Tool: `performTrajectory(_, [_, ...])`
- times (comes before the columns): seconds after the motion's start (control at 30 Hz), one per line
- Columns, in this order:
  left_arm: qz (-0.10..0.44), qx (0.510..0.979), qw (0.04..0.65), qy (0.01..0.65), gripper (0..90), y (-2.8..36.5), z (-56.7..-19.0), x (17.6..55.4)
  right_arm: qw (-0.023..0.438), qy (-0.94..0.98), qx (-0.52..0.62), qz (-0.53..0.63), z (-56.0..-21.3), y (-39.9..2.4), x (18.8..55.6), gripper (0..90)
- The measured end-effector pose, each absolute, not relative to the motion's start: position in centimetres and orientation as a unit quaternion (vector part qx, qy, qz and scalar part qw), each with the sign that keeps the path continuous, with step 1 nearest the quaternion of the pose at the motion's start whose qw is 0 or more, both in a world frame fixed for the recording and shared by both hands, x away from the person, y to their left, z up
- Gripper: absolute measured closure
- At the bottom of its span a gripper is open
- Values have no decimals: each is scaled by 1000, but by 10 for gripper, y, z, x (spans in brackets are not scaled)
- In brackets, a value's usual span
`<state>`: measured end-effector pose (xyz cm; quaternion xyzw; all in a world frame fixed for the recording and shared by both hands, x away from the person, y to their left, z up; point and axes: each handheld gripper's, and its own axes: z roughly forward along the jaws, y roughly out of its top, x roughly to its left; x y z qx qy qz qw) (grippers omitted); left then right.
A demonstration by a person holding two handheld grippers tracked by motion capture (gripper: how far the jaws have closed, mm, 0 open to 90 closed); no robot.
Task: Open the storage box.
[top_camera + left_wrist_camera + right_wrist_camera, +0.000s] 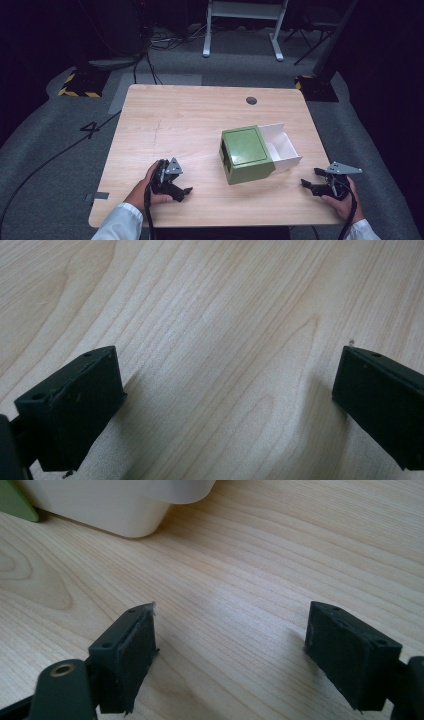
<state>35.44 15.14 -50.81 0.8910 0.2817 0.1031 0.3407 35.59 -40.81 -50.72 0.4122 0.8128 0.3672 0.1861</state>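
1. Pale wood bench (165,120) stands on grey floor in a dark room.
2. Left gripper (176,186) rests near the front edge, jaws spread wide over bare wood.
3. Green box (246,154) sits right of centre, its white drawer (281,146) pulled out toward the right.
4. Right gripper (314,183) lies just beside the drawer, jaws spread, gripping nothing.

White sleeves (120,220) behind black grippers, left gripper (181,186) and right gripper (311,179); grey three-cornered plates above blocky fingers (127,650); black cables trailing behind.
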Motion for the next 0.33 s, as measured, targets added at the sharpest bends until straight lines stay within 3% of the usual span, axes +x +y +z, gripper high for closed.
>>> performTrajectory(0.33, [105, 890, 339, 285, 3, 150, -508, 355, 188, 811, 415, 367, -507, -408, 356, 207])
